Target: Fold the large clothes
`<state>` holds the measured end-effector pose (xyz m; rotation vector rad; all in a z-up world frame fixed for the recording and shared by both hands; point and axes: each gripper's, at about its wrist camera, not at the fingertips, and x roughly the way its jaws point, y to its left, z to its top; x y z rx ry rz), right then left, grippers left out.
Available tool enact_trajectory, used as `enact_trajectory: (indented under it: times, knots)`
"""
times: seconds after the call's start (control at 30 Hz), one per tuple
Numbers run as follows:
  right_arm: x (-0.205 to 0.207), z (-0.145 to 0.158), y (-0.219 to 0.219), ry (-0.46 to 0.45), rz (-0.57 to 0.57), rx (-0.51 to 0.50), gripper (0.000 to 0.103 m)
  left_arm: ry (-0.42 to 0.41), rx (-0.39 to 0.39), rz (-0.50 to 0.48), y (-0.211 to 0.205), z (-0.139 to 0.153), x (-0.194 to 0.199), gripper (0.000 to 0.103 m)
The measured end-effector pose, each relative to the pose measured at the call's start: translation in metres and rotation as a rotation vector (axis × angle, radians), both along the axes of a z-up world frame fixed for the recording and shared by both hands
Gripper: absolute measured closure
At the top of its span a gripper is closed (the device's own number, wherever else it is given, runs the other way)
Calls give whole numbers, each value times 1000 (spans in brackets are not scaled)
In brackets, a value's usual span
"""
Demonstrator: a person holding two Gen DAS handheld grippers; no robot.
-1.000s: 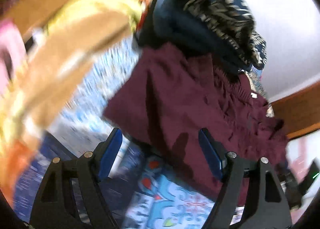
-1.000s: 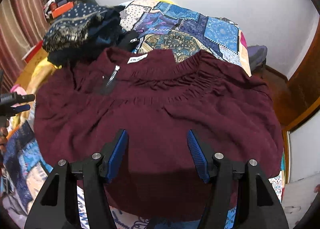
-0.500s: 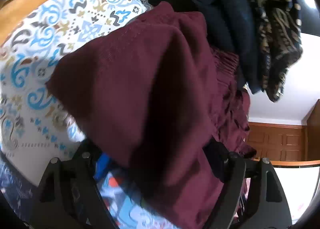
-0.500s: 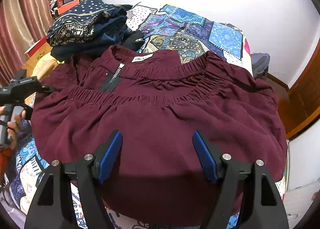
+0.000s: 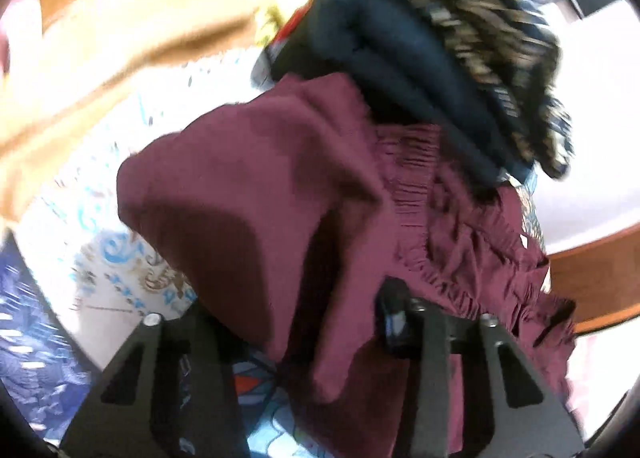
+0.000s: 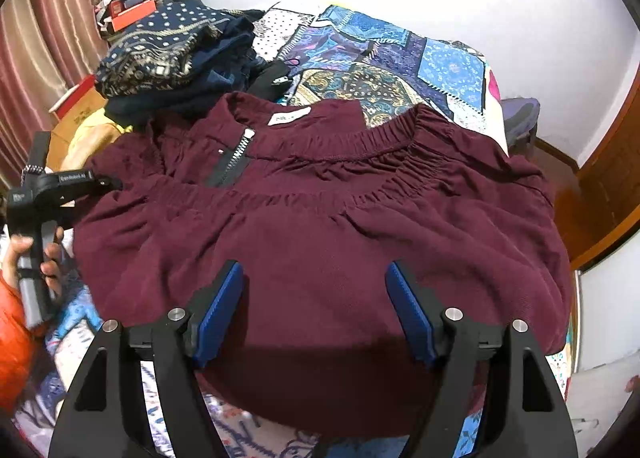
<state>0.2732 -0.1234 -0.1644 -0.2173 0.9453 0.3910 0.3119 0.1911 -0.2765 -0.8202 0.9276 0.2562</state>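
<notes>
A large maroon garment [image 6: 320, 218] with an elastic waist and a zip lies spread on the patchwork bedspread [image 6: 380, 58]. My right gripper [image 6: 316, 318] hovers open over its near part, blue pads apart, nothing pinched. At the garment's left edge sits my left gripper [image 6: 108, 181], held by a person's hand [image 6: 24, 254]. In the left wrist view a raised fold of the maroon garment [image 5: 260, 198] runs between the jaws of the left gripper [image 5: 296, 322], which are closing. The cloth hides its left pad, and no pinch shows.
A pile of dark blue and gold patterned clothes [image 6: 168, 54] sits at the back left, touching the garment's collar; it is also in the left wrist view [image 5: 440, 38]. A cardboard box [image 6: 80, 106] and curtain [image 6: 40, 38] stand left. A wooden door [image 6: 608, 186] is right.
My left gripper has swung in to the garment's left edge, and its jaws have narrowed around a fold of the cloth. The right gripper has stayed over the garment, its jaws a little wider.
</notes>
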Motion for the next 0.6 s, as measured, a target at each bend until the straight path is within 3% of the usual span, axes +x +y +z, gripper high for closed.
enact_trajectory:
  times: [0.07,0.33,0.47,0.6]
  knots:
    - [-2,10,3,-5,8,20,32,-34,87,-25,-11,23,-9,66]
    - [-13,44,40,-83,97,48,32,-204,255,-67,-23,110,-49,69]
    - [-16,31,74,-45,180,47,32,-273,333,-75,-28,143,-74,70]
    - [-17,-2,107,75,256,35,32,-326,403,-53,-24,174,-100,73]
